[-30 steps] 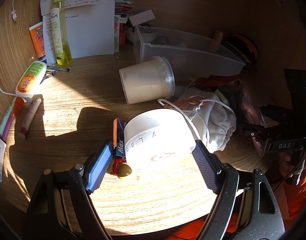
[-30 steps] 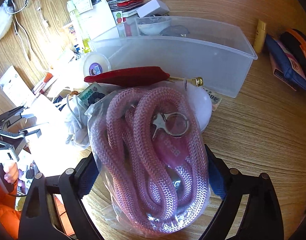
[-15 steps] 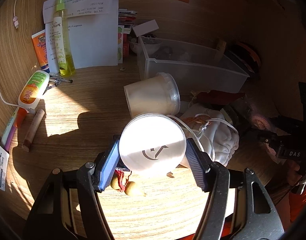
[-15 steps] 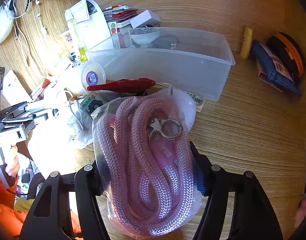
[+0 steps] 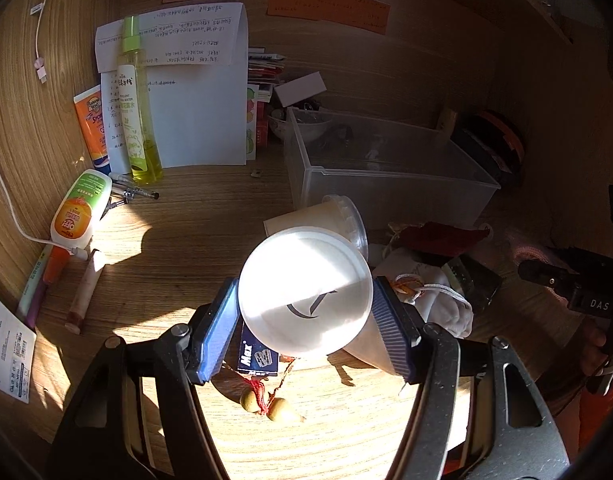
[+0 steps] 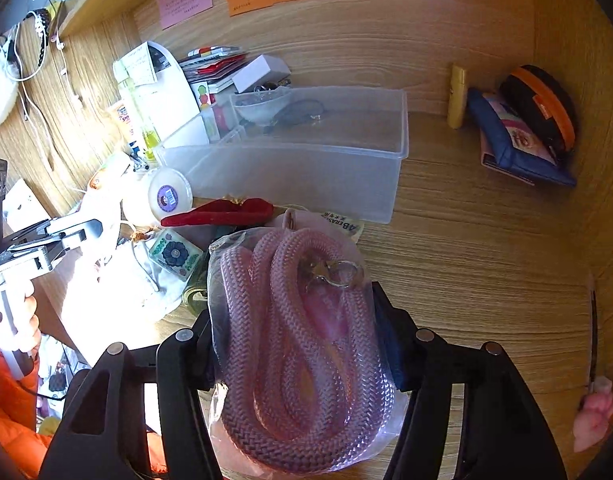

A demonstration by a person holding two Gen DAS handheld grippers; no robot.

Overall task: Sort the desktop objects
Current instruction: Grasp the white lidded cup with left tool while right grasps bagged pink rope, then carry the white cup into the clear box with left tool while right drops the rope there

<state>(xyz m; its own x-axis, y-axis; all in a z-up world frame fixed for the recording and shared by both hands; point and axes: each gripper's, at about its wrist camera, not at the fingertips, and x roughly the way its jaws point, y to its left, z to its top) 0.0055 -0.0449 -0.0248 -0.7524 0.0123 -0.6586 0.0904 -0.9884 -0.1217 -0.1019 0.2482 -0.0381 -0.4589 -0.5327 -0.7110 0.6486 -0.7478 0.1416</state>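
Left tongs (image 5: 305, 298) clamped across white tub (image 5: 305, 293), lifted off worktop (image 5: 178, 232). Right tongs (image 6: 298, 332), jaws just closing, pinching bagged rope (image 6: 298, 344), apparently raised too. Both carried toward clear bin (image 6: 398, 120), probably their sorting spot.

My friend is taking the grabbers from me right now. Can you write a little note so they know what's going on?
Left gripper: shut on the white jar, lifted off the desk.
Right gripper: jaws have just been closing on the bagged pink rope; it now holds it, raised.
Clear bin: at the back of the desk, with a small bowl at its far end.
Done: both items picked up.
Left: neither is put away yet. The second white jar, white cloth pouch, red pouch and blade box still lie loose.
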